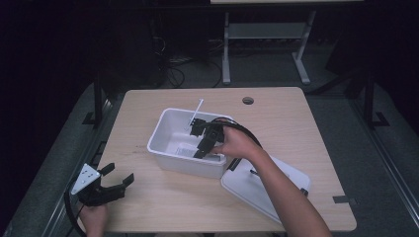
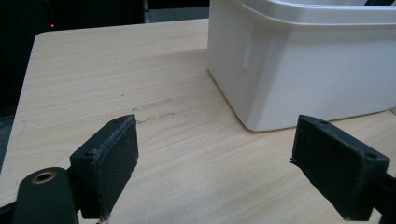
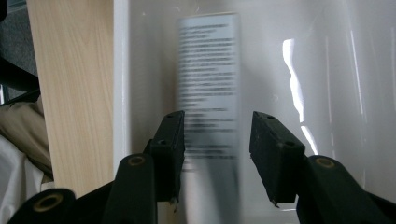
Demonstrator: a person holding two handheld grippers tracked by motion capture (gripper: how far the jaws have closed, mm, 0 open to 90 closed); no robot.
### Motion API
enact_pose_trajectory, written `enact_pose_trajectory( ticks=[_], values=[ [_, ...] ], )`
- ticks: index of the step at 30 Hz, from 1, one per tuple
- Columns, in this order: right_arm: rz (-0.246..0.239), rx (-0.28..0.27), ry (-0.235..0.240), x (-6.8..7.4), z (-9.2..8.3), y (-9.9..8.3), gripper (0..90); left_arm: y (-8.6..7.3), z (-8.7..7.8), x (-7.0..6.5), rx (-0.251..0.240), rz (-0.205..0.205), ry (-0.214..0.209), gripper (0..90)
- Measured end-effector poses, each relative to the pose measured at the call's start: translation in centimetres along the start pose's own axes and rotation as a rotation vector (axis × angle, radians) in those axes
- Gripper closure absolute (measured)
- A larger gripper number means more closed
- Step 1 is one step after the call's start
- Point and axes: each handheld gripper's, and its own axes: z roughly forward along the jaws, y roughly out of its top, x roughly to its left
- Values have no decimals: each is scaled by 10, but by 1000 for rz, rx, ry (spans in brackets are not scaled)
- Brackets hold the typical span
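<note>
We are reaching the right gripper into the white tub, its jaws standing apart astride a printed, blurred packet without visibly pressing it, so the next move, we judge, is closing squarely; the left gripper is idling open beside the tub.

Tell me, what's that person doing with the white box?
A person at a wooden table has a black gripper in each hand. The right gripper is reaching down into the open white box, its jaws on either side of a blurry printed sheet or packet inside; whether they squeeze it yet is hard to tell. The left gripper waits open over the table near the box, holding nothing. The box's lid lies on the table beside it, under the person's right arm.
</note>
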Motion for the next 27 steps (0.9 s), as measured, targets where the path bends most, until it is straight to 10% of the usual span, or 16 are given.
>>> enact_pose_trajectory(
  ticks=[27],
  values=[
    [35, -72, -59, 6, -58, -33, 538, 1, 1, -3, 2, 6, 2, 136]
  ],
)
